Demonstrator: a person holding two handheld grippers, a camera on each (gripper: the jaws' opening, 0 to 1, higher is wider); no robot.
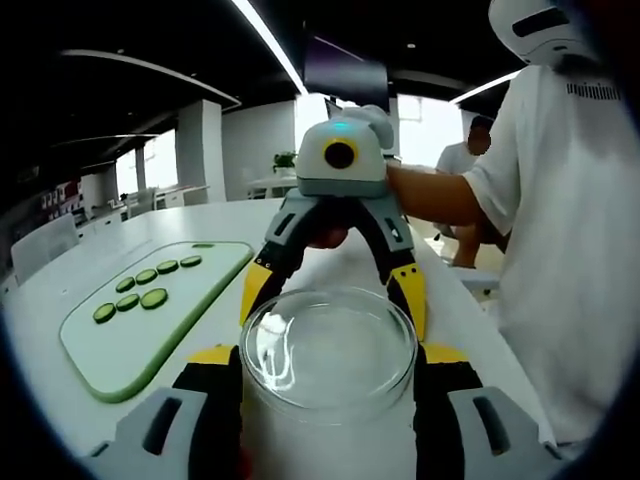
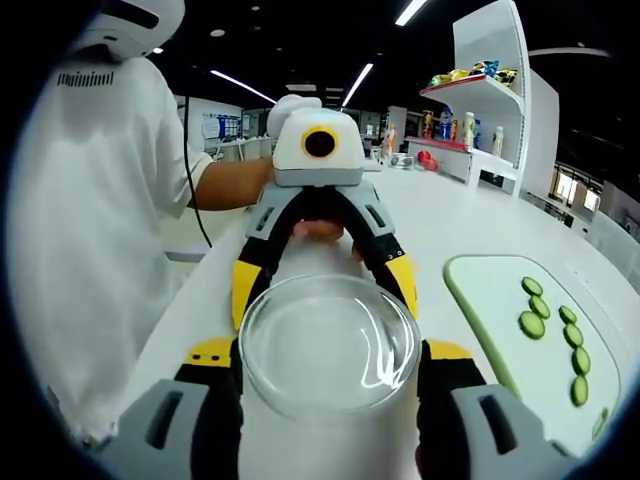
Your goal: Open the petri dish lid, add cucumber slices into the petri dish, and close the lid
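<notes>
A clear round glass petri dish (image 1: 328, 350) stands upright mid-tabletop. Green cucumber slices (image 1: 146, 283) lie in two rows on a green-rimmed white board (image 1: 120, 350) near the table's edge.

Open-plan office or showroom-type space: long white table (image 2: 450, 215), linear ceiling lights (image 1: 268, 40), white pillars (image 1: 205, 145), big windows (image 1: 160, 160), white wall shelf (image 2: 480, 85) with colourful items, desks and chairs (image 1: 45, 245) in the background, potted plant (image 1: 285, 160).

A long white table (image 1: 90, 270) ran ahead of me, with a green-edged cutting board (image 1: 130, 345) bearing cucumber slices (image 1: 147, 285) lying on it.
</notes>
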